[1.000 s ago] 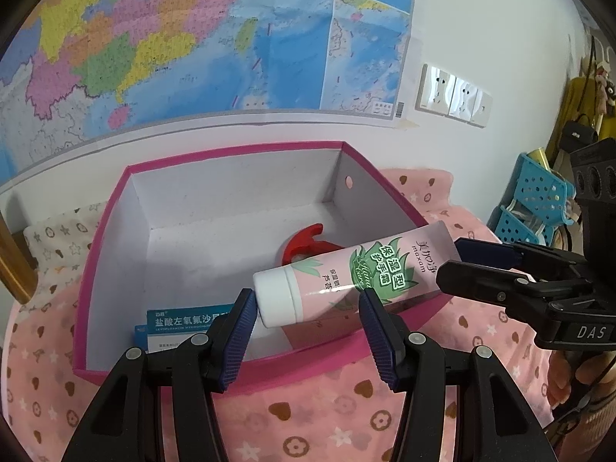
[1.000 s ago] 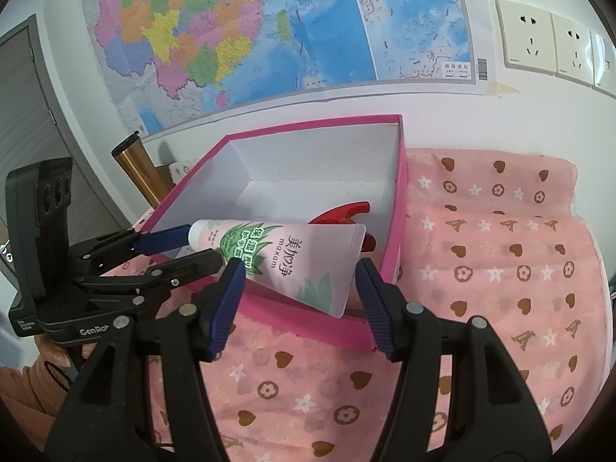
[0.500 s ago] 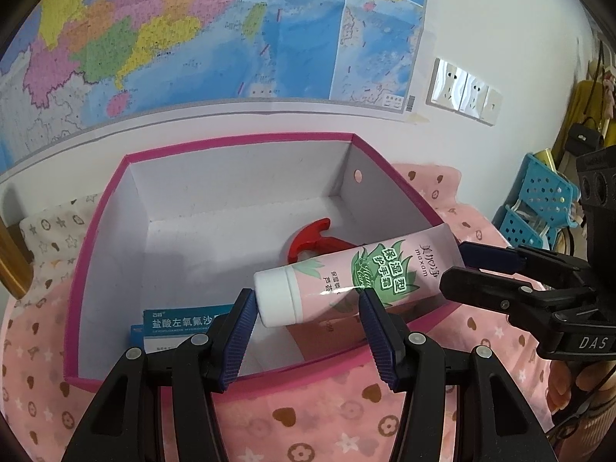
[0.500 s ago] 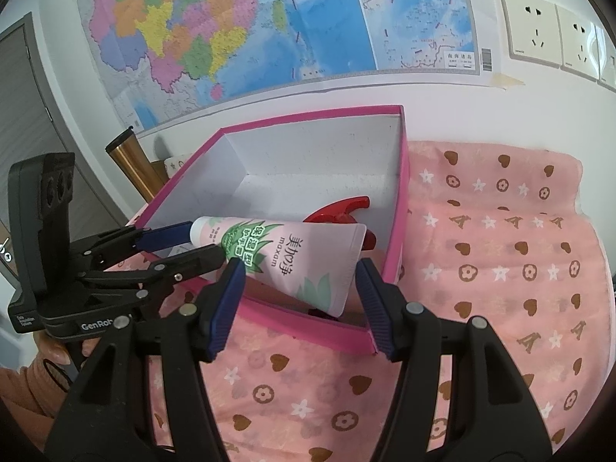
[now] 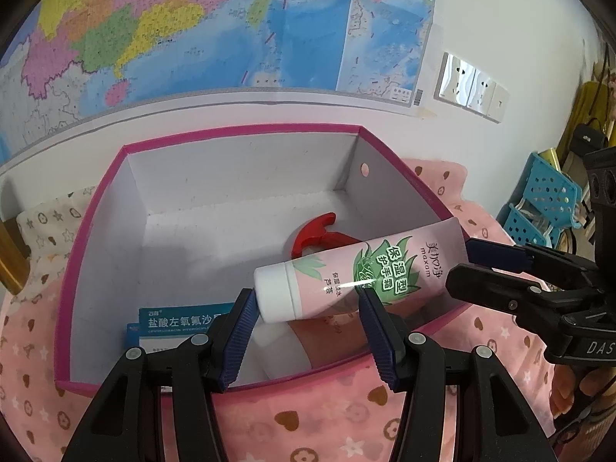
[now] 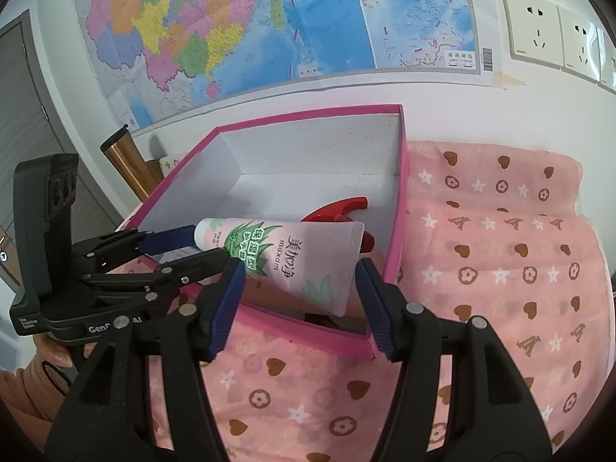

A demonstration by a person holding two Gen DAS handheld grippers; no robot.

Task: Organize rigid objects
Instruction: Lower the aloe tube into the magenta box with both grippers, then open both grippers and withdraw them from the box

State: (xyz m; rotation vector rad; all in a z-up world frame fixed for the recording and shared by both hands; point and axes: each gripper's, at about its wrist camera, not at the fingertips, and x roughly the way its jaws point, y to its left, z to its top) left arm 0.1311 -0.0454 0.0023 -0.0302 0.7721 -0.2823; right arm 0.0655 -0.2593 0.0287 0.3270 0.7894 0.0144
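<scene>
A pink hand-cream tube (image 5: pixel 362 273) with a white cap and green leaf print is held level above the pink box (image 5: pixel 238 133). My left gripper (image 5: pixel 306 310) is shut on its cap end. My right gripper (image 6: pixel 300 283) is shut on its flat crimped end (image 6: pixel 308 261). In the left wrist view the right gripper comes in from the right (image 5: pixel 458 265); in the right wrist view the left gripper comes in from the left (image 6: pixel 208 246). A red spray trigger (image 5: pixel 319 229) and a blue-and-white medicine box (image 5: pixel 181 325) lie inside the box.
The box sits on a pink patterned cloth (image 6: pixel 500 254) against a white wall with a map (image 5: pixel 192 27). A gold cylinder (image 6: pixel 127 161) stands left of the box. Blue plastic baskets (image 5: pixel 546 196) and wall sockets (image 6: pixel 535 32) are to the right.
Both grippers, with the tube between them, have moved forward and a little higher over the box, so more of its inside shows. The grips have not changed.
</scene>
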